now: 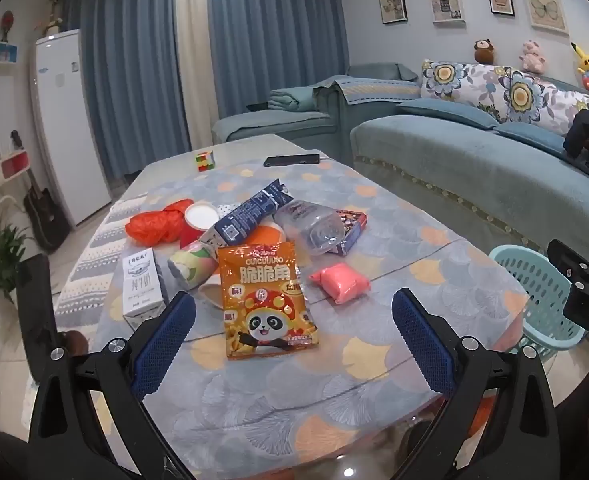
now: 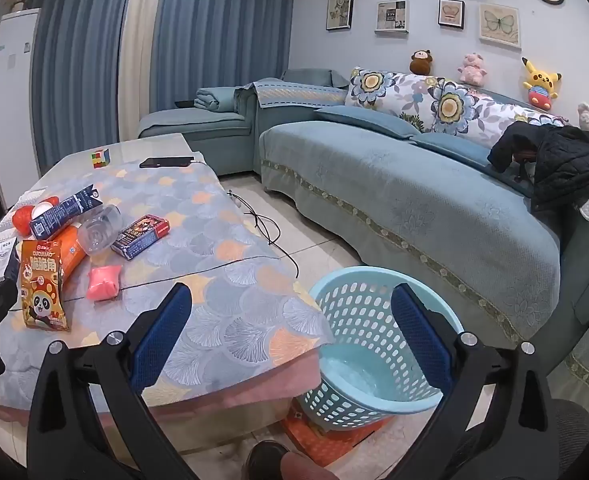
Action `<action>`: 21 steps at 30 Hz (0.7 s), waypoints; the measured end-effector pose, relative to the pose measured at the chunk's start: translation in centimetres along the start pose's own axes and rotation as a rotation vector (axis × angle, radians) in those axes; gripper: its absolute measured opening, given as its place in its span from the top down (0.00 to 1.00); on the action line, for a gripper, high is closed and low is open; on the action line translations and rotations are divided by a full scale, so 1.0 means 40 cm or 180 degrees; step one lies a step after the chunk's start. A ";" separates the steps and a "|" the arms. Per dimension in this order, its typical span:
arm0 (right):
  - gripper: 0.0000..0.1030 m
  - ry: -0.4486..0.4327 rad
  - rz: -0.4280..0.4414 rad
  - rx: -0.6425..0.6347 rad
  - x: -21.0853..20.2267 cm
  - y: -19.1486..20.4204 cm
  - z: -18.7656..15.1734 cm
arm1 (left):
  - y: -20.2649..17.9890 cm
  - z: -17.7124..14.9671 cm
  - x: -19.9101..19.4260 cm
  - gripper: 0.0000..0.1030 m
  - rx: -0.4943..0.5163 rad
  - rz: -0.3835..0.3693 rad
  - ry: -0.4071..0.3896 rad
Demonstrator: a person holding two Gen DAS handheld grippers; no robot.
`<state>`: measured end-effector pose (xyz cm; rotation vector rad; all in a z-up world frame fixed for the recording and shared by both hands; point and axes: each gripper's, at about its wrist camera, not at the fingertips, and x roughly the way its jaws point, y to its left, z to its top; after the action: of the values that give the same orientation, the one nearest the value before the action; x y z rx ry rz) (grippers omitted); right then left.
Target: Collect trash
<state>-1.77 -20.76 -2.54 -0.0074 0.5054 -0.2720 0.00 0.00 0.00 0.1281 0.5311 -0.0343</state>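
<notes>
Trash lies on the cloth-covered table [image 1: 394, 364]: an orange panda snack bag [image 1: 264, 300], a pink packet [image 1: 340, 282], a clear plastic bottle [image 1: 314, 226], a blue carton [image 1: 250, 214], a white milk carton [image 1: 142, 286], a red plastic bag [image 1: 156, 226] and a small printed box [image 1: 350, 226]. My left gripper [image 1: 290, 320] is open and empty, just short of the snack bag. My right gripper [image 2: 290, 312] is open and empty above the table corner [image 2: 294, 320] and the light blue basket [image 2: 358, 316] on the floor. The snack bag [image 2: 42, 284] shows at left there.
A phone [image 1: 292, 159] and a puzzle cube [image 1: 204, 160] lie at the table's far end. A blue sofa [image 2: 414, 192] curves along the right. A cable [image 2: 266, 224] hangs off the table's right edge. A white fridge [image 1: 68, 120] stands left.
</notes>
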 end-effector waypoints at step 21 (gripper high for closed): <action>0.08 -0.0001 0.0013 0.0021 0.003 -0.003 0.000 | -0.004 -0.004 0.005 0.07 0.0002 0.0001 0.0029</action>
<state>-1.70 -20.91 -2.61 0.0001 0.5042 -0.2695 0.09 -0.12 -0.25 0.1290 0.5401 -0.0337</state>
